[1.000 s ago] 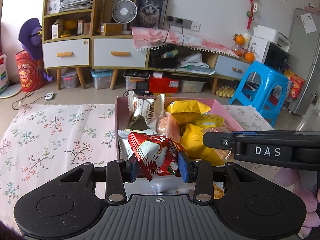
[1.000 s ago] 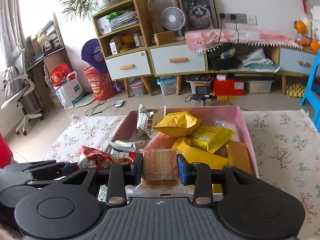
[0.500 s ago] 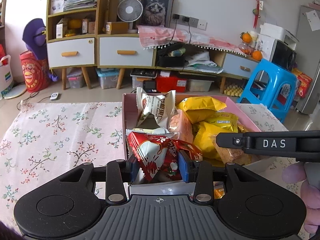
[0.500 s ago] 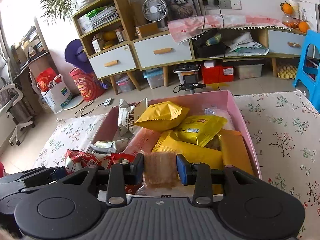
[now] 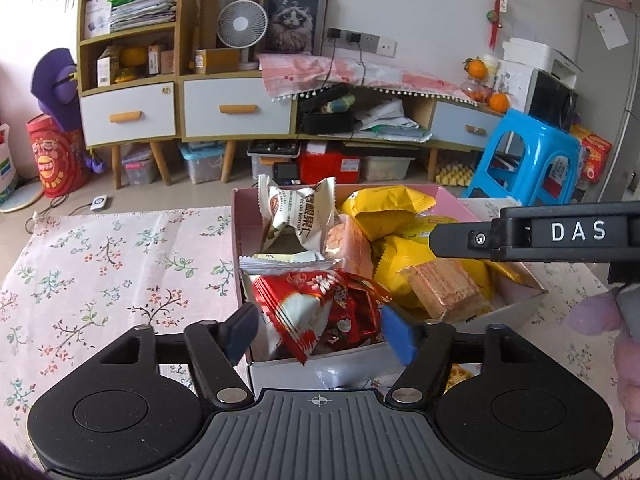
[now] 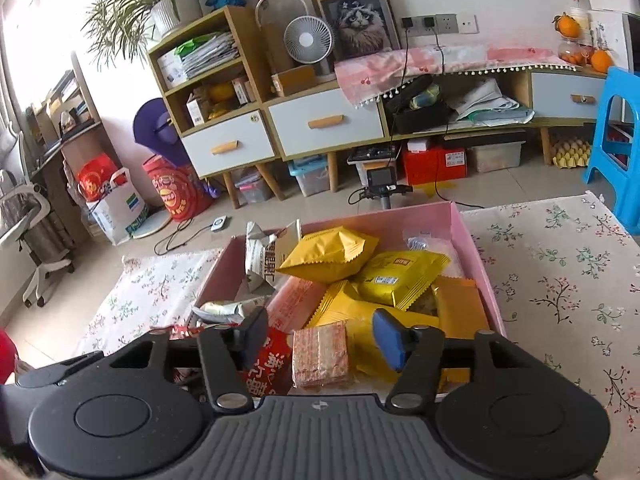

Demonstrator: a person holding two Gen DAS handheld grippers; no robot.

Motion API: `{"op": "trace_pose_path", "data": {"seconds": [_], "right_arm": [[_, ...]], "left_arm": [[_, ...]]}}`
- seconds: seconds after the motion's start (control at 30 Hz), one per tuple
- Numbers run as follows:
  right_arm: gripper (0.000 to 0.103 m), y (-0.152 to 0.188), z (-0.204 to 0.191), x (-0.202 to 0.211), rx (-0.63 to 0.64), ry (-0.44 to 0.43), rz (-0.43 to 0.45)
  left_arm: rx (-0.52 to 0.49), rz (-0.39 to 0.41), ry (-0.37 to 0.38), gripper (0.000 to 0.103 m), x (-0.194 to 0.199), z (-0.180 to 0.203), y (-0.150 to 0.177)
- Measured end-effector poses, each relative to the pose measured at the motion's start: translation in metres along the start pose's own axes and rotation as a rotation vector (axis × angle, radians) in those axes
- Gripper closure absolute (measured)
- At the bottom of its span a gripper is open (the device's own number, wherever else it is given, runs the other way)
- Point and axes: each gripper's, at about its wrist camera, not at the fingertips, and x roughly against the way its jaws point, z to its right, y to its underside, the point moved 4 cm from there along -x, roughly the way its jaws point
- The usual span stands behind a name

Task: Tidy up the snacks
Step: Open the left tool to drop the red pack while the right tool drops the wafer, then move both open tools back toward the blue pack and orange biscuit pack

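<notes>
A pink box (image 5: 452, 199) (image 6: 472, 248) on the flowered table holds several snack packs. My left gripper (image 5: 318, 334) is open over the box's near edge; a red and white snack pack (image 5: 304, 308) lies between its spread fingers, resting in the box. My right gripper (image 6: 320, 340) is open; a clear-wrapped wafer block (image 6: 320, 354) (image 5: 444, 288) lies between its fingers on the yellow packs (image 6: 328, 254). A white nut pack (image 5: 296, 212) stands at the box's far left. The right gripper's side shows in the left wrist view (image 5: 536, 236).
A flowered tablecloth (image 5: 100, 264) (image 6: 568, 264) spreads on both sides of the box. A loose clear-wrapped snack (image 5: 348, 372) lies in front of the box. A blue stool (image 5: 528, 152) and low cabinets stand beyond the table.
Both grippers have opened. The red pack and the wafer block were let go and now lie in the box. Both grippers drew back slightly.
</notes>
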Motion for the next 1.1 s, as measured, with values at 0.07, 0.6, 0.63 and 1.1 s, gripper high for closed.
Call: {"op": "trace_pose_path", "data": {"seconds": [0.07, 0.6, 0.63, 1.1], "right_arm": [[0.047, -0.001, 0.001, 0.002, 0.000, 0.000, 0.005], [0.029, 0.000, 0.008, 0.019, 0.004, 0.024, 0.014], [0.028, 0.000, 0.009, 0.020, 0.008, 0.026, 0.014], [0.017, 0.014, 0.012, 0.048, 0.106, 0.051, -0.006]], "left_arm": [[-0.003, 0.008, 0.001, 0.026, 0.003, 0.000, -0.001], [-0.008, 0.017, 0.029, 0.009, 0.014, -0.001, -0.006], [-0.006, 0.016, 0.031, 0.009, 0.015, -0.002, -0.005], [-0.007, -0.013, 0.039, 0.006, 0.039, -0.008, 0.010]]}}
